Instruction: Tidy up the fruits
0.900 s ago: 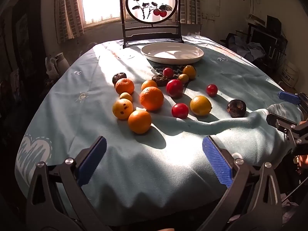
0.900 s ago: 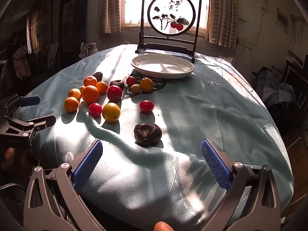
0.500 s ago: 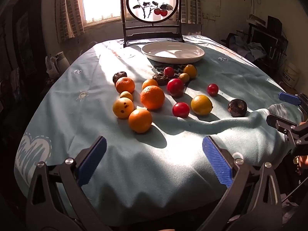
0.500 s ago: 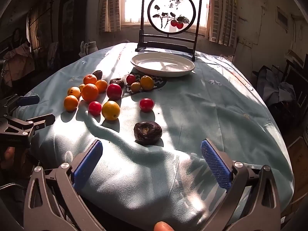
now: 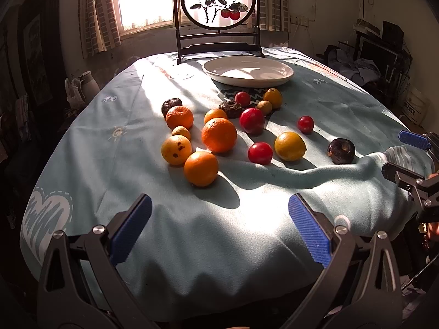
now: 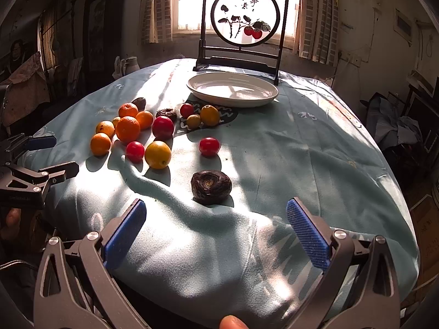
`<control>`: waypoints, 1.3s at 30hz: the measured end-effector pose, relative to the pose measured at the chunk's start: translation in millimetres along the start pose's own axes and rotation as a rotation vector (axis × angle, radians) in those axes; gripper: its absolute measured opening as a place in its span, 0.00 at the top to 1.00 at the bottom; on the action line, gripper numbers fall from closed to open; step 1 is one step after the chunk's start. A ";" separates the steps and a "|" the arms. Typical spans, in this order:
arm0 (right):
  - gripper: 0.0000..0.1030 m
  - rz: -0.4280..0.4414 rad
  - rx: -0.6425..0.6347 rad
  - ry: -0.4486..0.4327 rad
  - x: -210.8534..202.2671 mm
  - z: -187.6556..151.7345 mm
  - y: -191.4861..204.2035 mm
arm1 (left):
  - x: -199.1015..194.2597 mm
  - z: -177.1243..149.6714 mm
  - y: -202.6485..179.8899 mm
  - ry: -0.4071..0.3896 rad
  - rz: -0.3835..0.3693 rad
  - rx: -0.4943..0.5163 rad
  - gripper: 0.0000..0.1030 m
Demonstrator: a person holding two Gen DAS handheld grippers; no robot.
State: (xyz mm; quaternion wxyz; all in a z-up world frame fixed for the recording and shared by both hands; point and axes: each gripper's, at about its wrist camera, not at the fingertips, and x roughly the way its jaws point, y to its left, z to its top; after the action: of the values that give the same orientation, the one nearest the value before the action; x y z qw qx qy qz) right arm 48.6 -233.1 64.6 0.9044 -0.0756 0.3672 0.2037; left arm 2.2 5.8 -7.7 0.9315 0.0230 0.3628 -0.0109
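Observation:
Several oranges, red tomatoes and dark fruits lie loose on a light blue tablecloth. An empty white plate (image 5: 248,70) (image 6: 232,89) stands at the far side. My left gripper (image 5: 219,230) is open and empty at the near edge, short of the nearest orange (image 5: 201,168). My right gripper (image 6: 215,235) is open and empty, just short of a dark wrinkled fruit (image 6: 211,183), which also shows in the left wrist view (image 5: 341,150). Each gripper shows at the edge of the other's view.
A framed round painted screen (image 5: 218,13) (image 6: 241,27) stands behind the plate. The cloth is bunched into a ridge (image 6: 164,192) near the front edge. A white jug (image 5: 89,85) sits beyond the table's left side. Cluttered furniture fills the right.
Both grippers have edged slightly forward toward the fruit; the fruit sits a little lower and larger in view. Both stay open and empty.

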 end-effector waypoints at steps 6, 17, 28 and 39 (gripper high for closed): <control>0.01 0.001 0.001 0.004 0.0 0.9 -0.1 | 1.2 -0.6 -1.1 0.007 0.002 0.004 0.02; 0.01 0.002 0.003 0.010 5.7 -3.4 -0.1 | 1.7 -1.2 -2.0 0.009 0.001 0.005 0.02; 0.01 0.003 0.014 0.022 10.4 -5.6 -2.6 | 6.4 -2.0 -1.0 0.019 -0.006 0.002 0.02; 0.01 0.037 0.035 0.020 18.4 0.1 -7.6 | 15.0 -3.3 12.5 0.012 -0.063 -0.044 0.02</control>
State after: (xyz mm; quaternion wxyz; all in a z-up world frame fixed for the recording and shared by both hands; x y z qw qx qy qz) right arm 63.7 -234.2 51.8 0.8979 -0.0553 0.3811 0.2131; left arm 11.5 18.4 -19.8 0.9288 -0.0088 0.3692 -0.0323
